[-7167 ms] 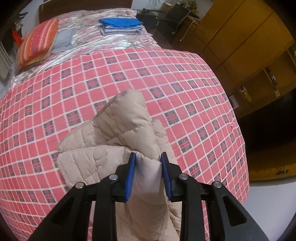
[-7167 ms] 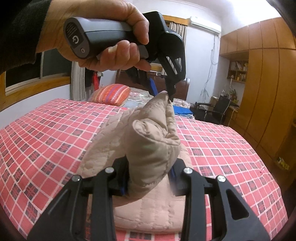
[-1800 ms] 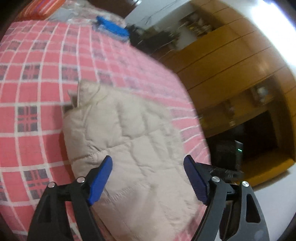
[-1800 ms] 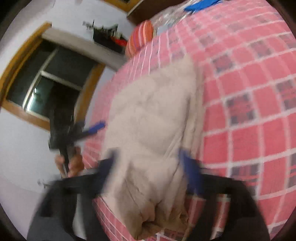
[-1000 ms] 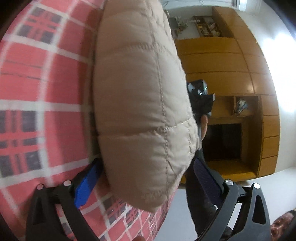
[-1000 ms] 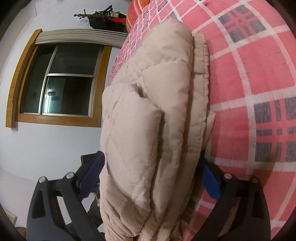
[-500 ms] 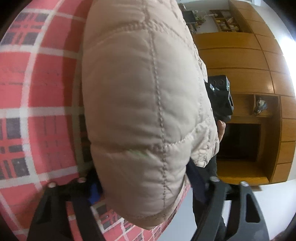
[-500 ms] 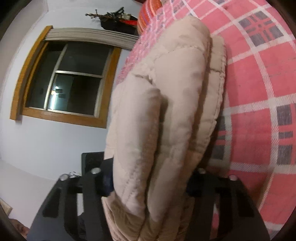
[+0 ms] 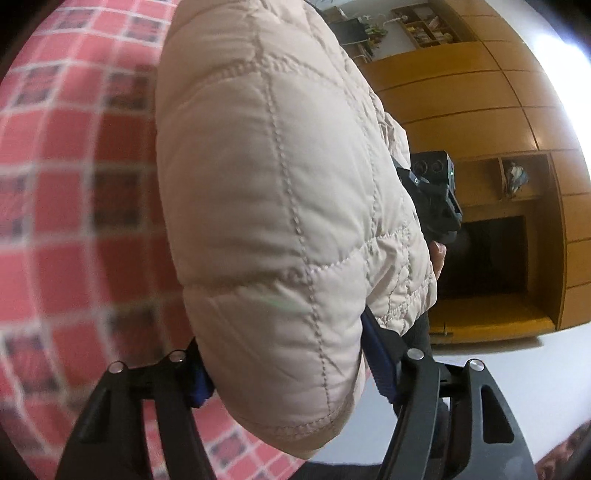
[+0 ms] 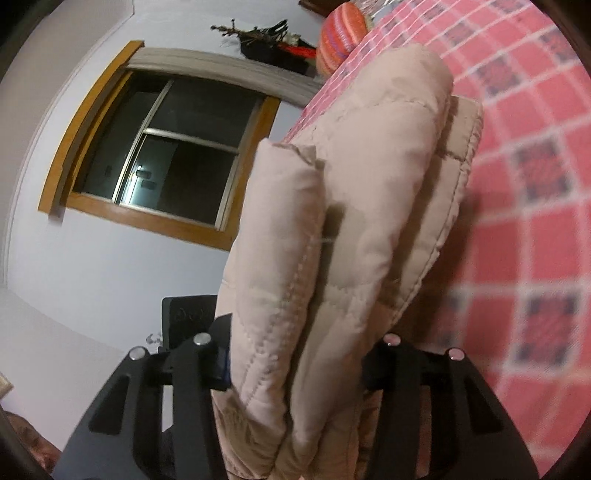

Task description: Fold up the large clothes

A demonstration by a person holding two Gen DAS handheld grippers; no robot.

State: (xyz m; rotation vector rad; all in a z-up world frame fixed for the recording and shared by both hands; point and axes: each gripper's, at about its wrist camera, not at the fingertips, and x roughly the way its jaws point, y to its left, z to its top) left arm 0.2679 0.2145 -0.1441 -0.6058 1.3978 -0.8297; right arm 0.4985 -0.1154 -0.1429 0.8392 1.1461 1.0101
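Observation:
A folded beige quilted jacket (image 9: 277,206) fills the left wrist view, and my left gripper (image 9: 290,369) is shut on its near end, blue pads pressing both sides. The same jacket (image 10: 369,184) shows as stacked padded layers in the right wrist view, where my right gripper (image 10: 297,354) is shut on the opposite end. The bundle appears held edge-up beside the red checked bedspread (image 9: 74,206), (image 10: 535,221). Behind the jacket, the right gripper's black body (image 9: 436,199) and a hand (image 9: 437,258) show. Part of the left gripper's body (image 10: 188,314) peeks out past the jacket.
A wooden wardrobe wall with open shelves (image 9: 480,92) stands beyond the bed's foot. A dark window with a wooden frame (image 10: 166,158) is on the other wall. An orange striped pillow (image 10: 340,33) lies at the head of the bed.
Both grippers, open around the folded jacket's ends a second ago, have shut on it. The bundle has come up from lying flat on the bedspread.

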